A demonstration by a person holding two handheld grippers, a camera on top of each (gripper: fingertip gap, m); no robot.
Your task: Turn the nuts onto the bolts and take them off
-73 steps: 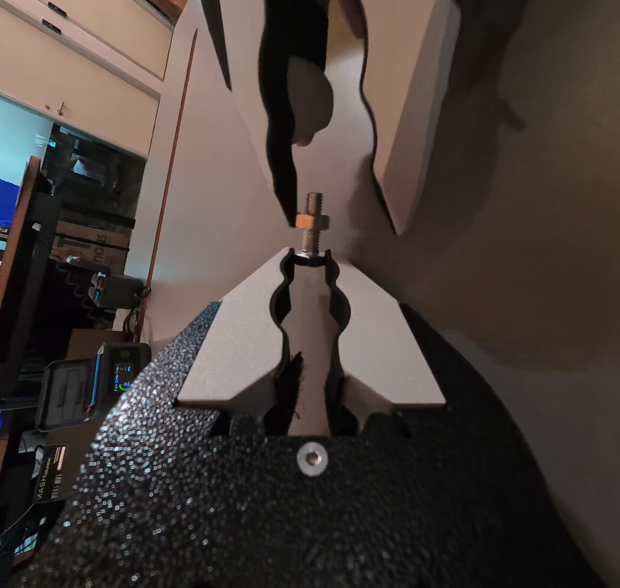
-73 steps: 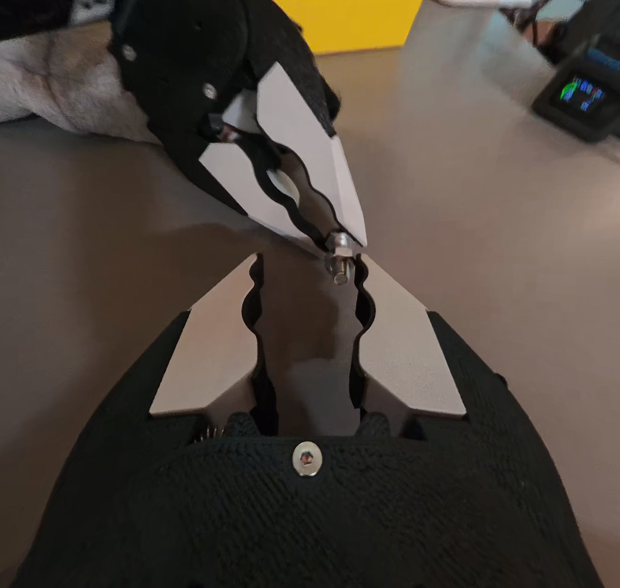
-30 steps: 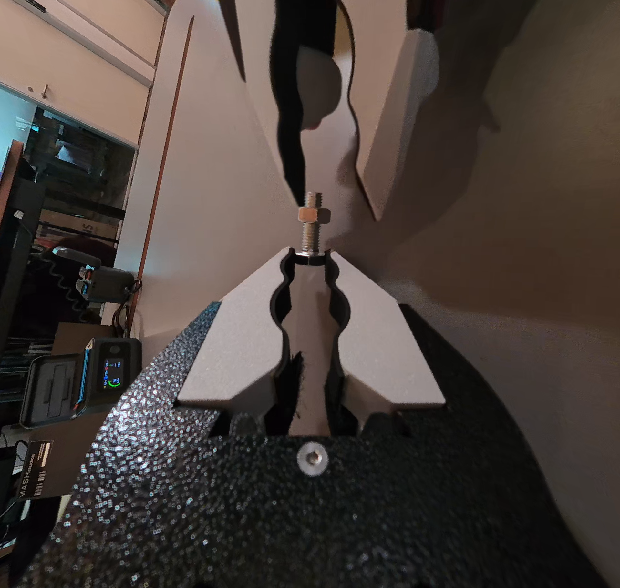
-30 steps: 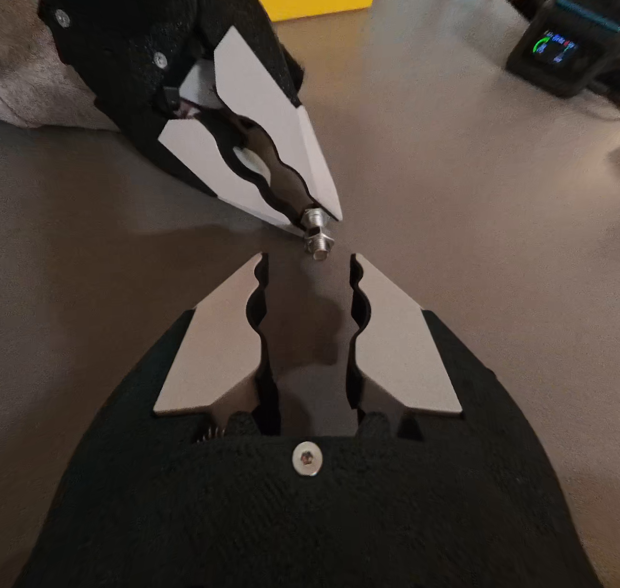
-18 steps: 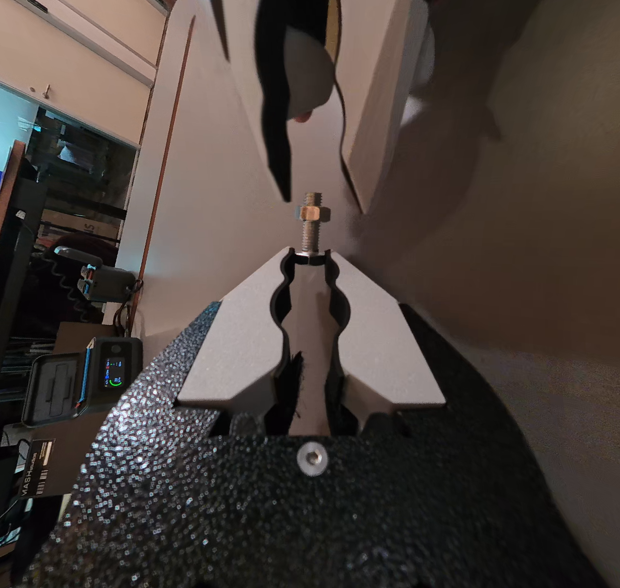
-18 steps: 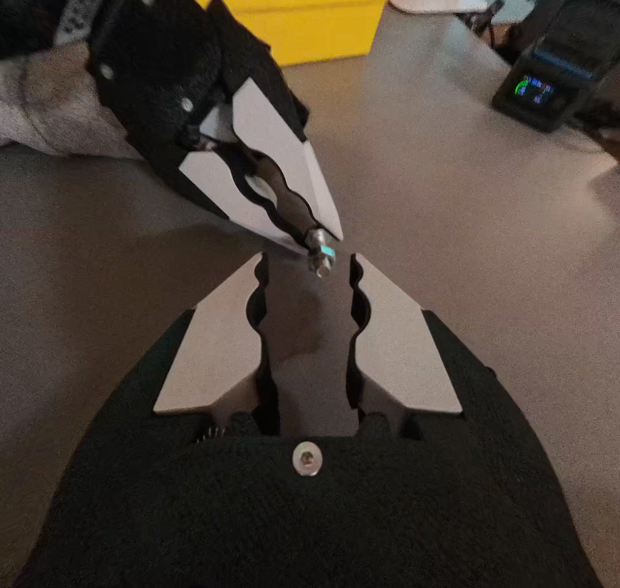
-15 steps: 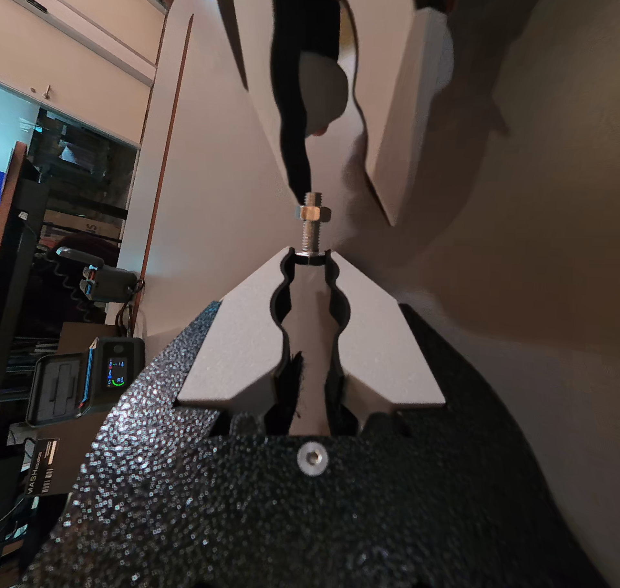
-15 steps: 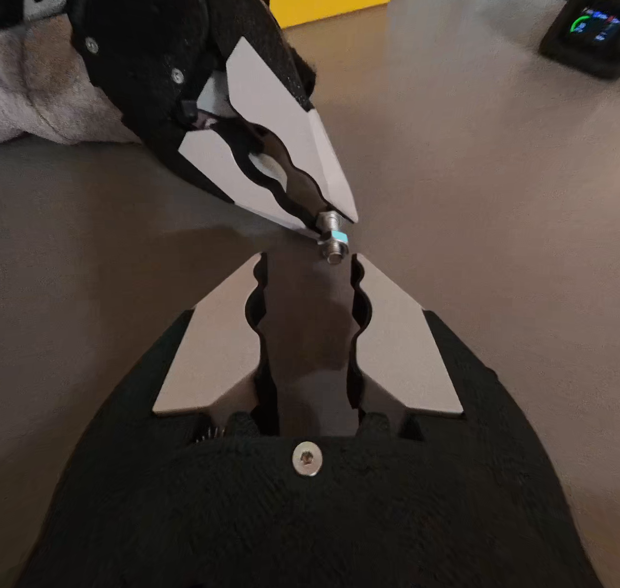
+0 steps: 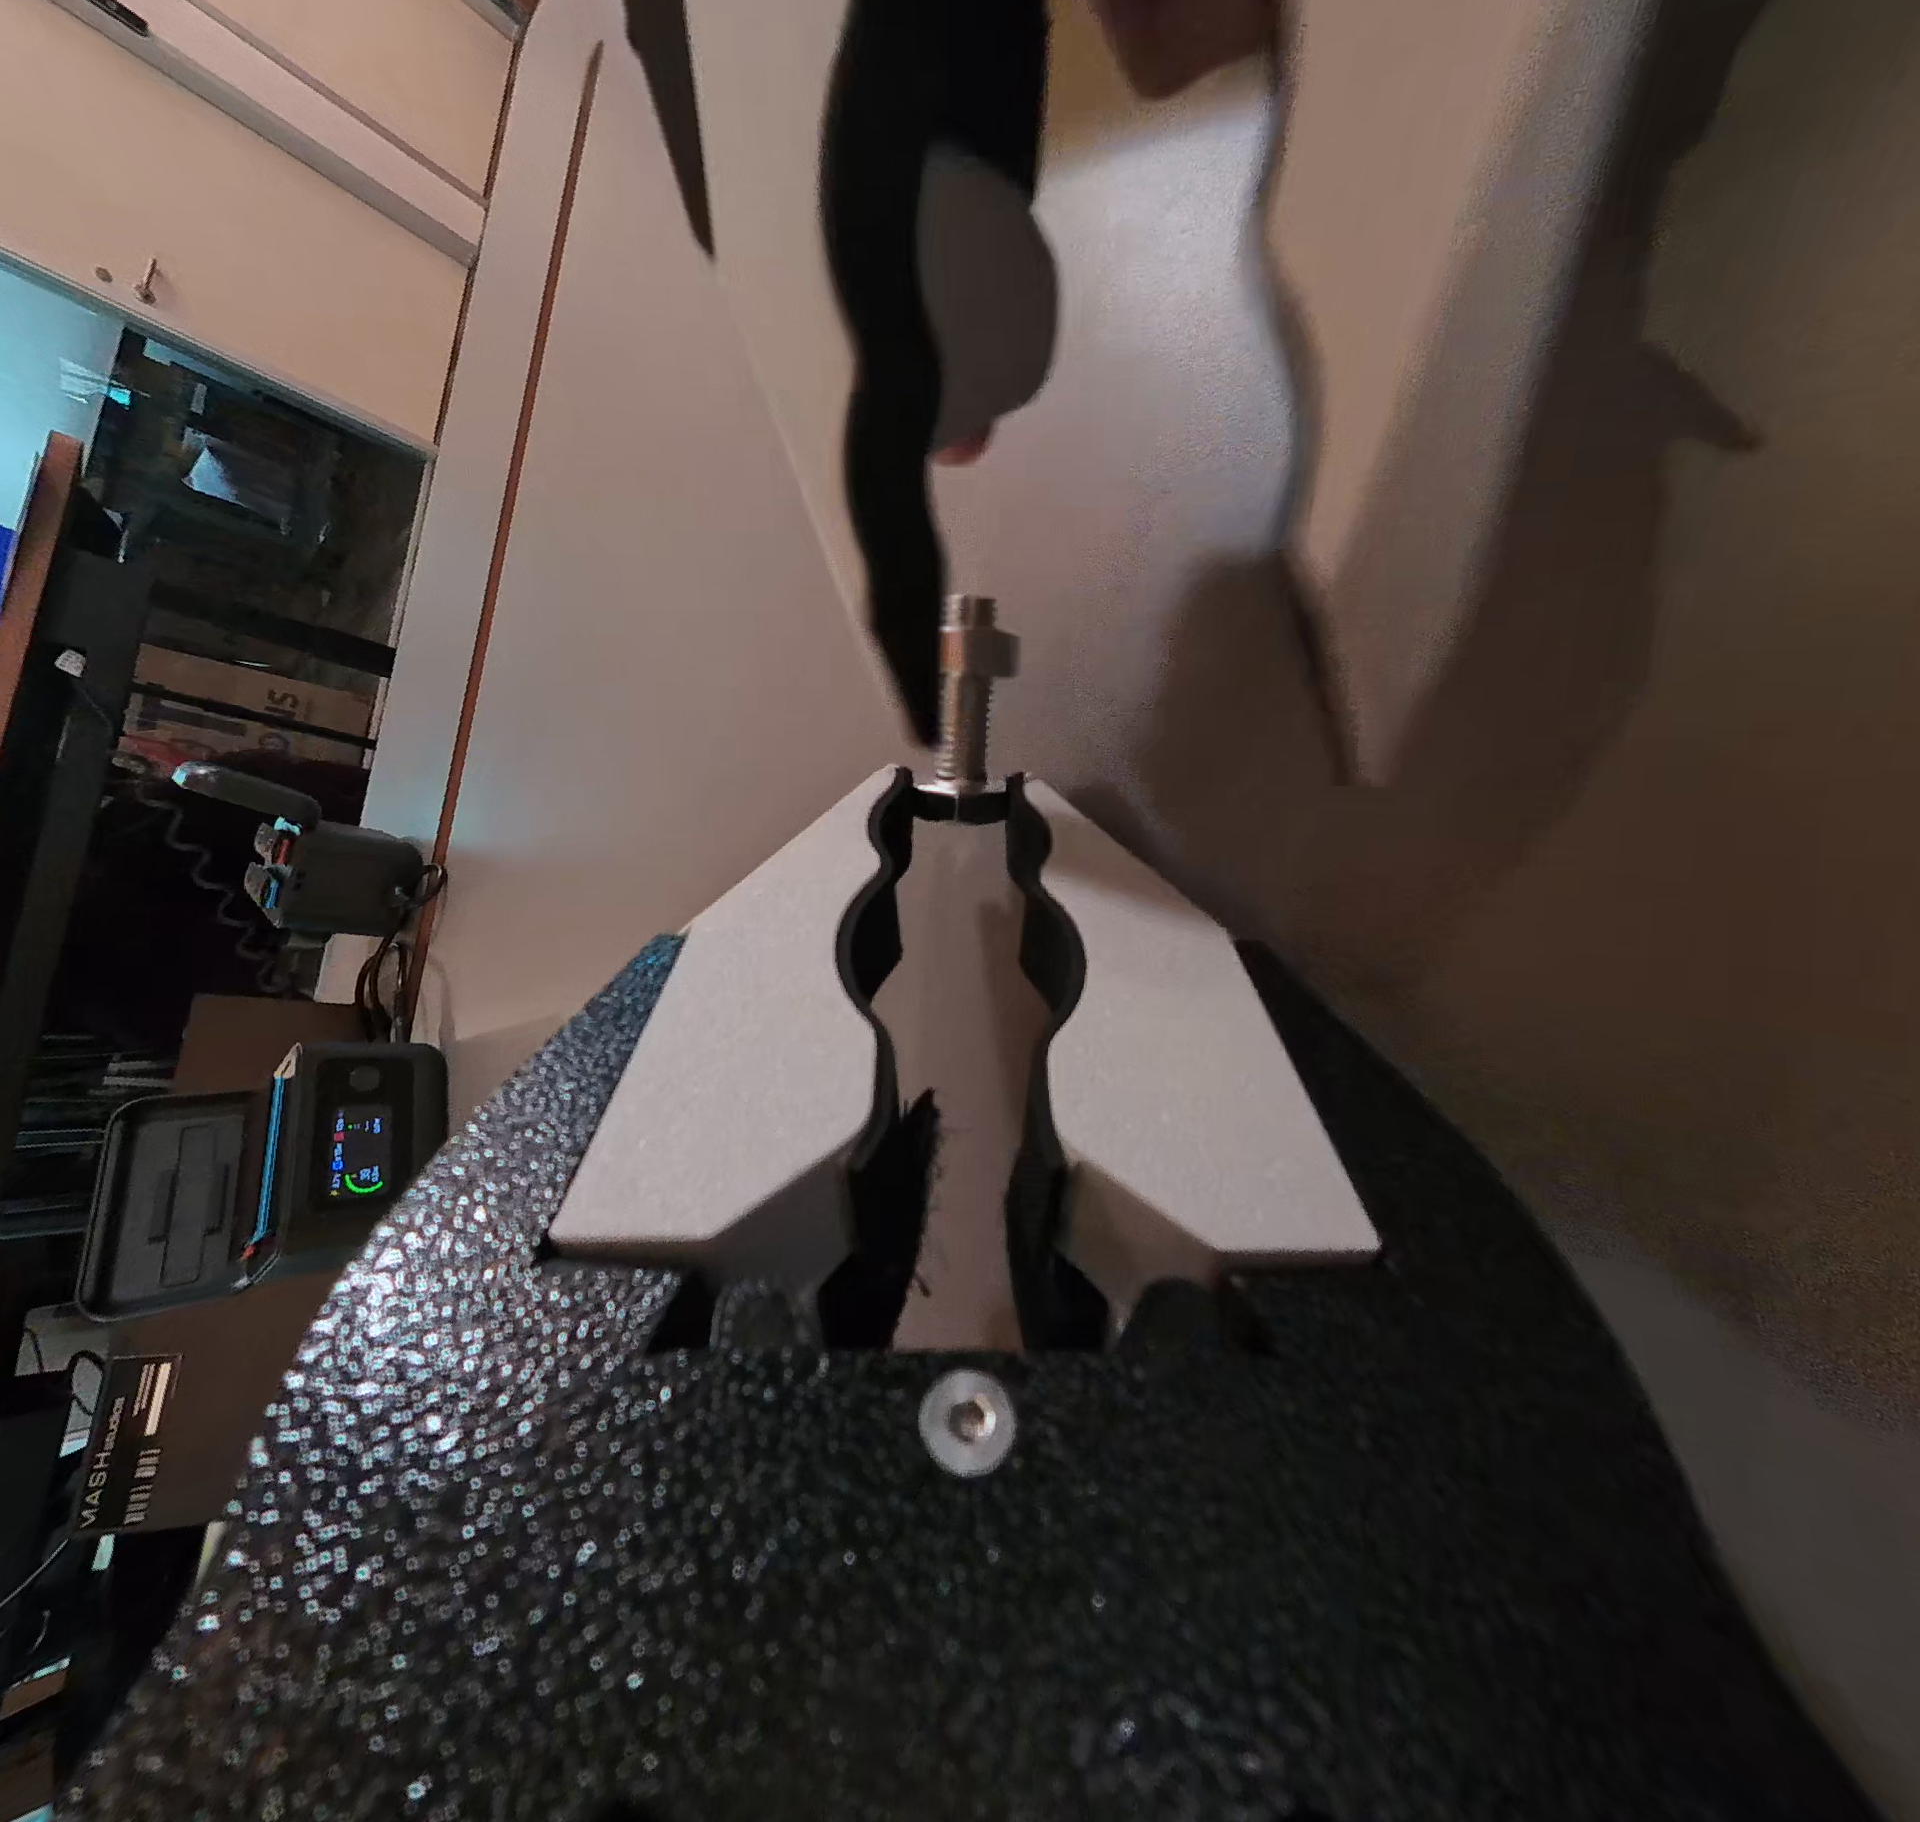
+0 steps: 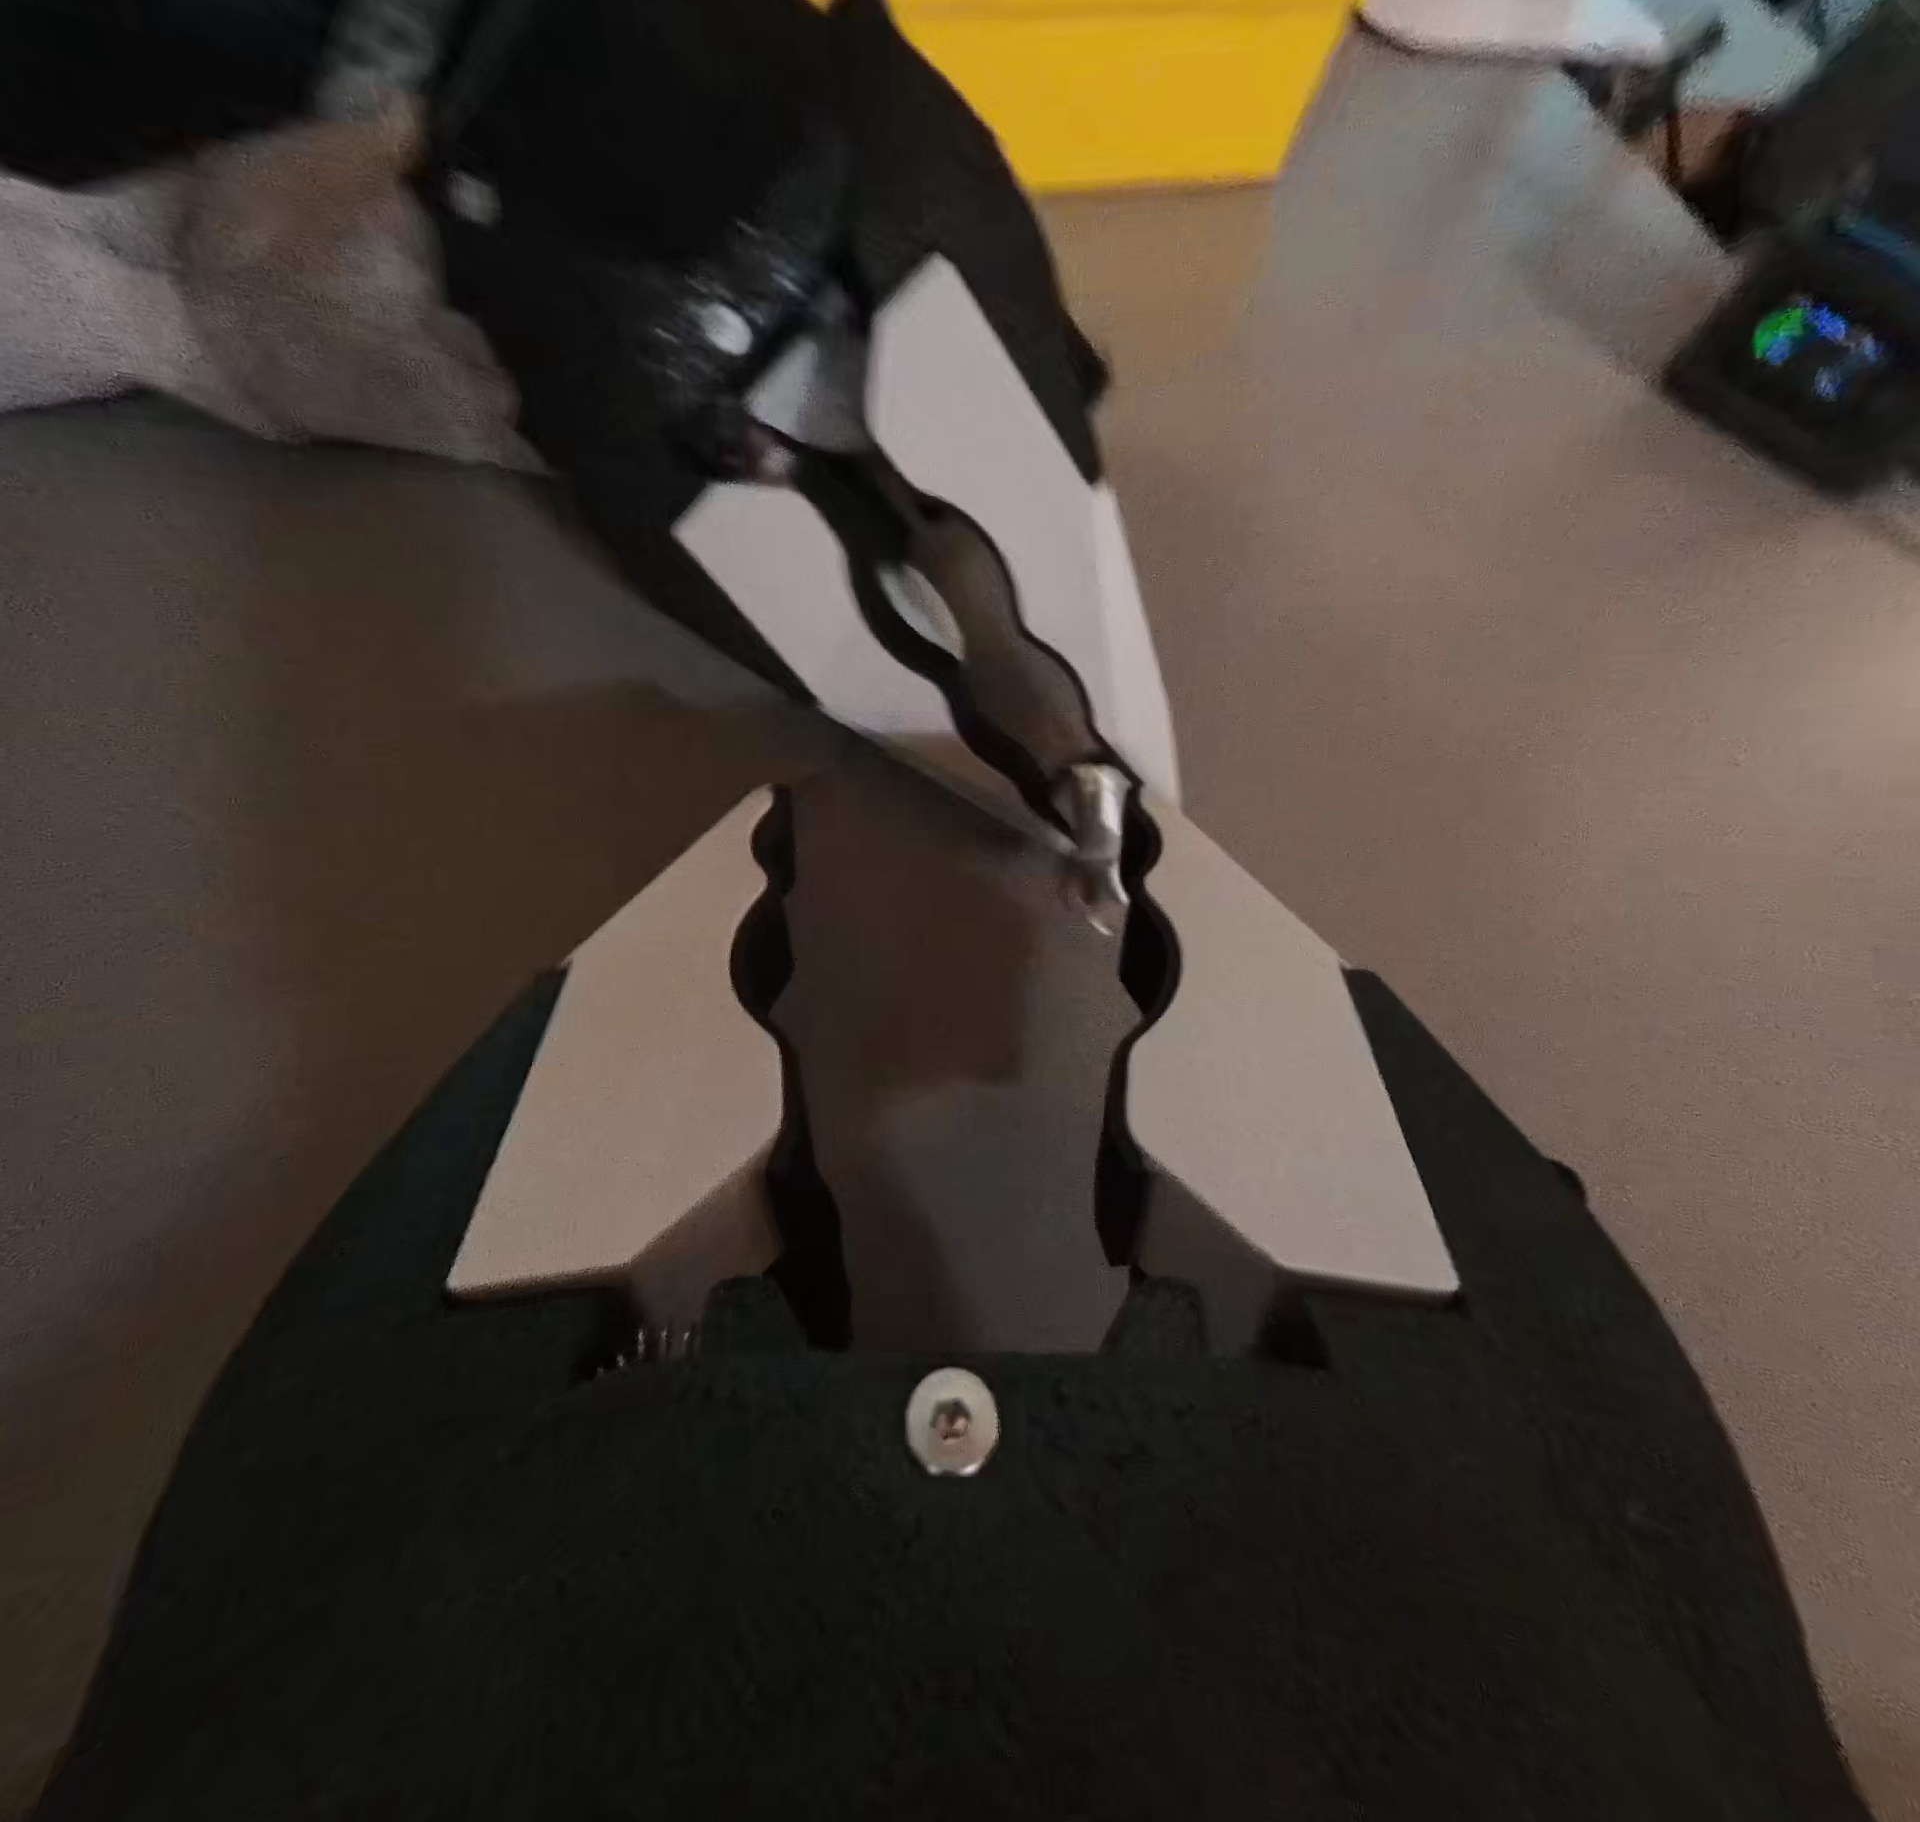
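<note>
Bolt (image 9: 961, 723), steel, threaded, nut (image 9: 982, 648) near tip, head pinched by left gripper (image 9: 961, 798). Beside bolt: right gripper (image 10: 961, 816), spread wide. Beneath: grey-brown table (image 10: 1507, 733), yellow box (image 10: 1091, 37) beyond.

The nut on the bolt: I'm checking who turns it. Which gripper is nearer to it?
Right. The right gripper is open around the nut; the left gripper clamps the bolt head, farther down.

- Left tool (image 9: 961, 796): rough black speckled housing, pale grey wedge fingers (image 9: 748, 1076) lined with wavy black pads, one silver hex screw (image 9: 966, 1424) at centre.
- Right tool (image 10: 961, 816): matte black housing, matching grey fingers (image 10: 1278, 1107), silver screw (image 10: 951, 1434), small spring (image 10: 649, 1344) at left base.
</note>
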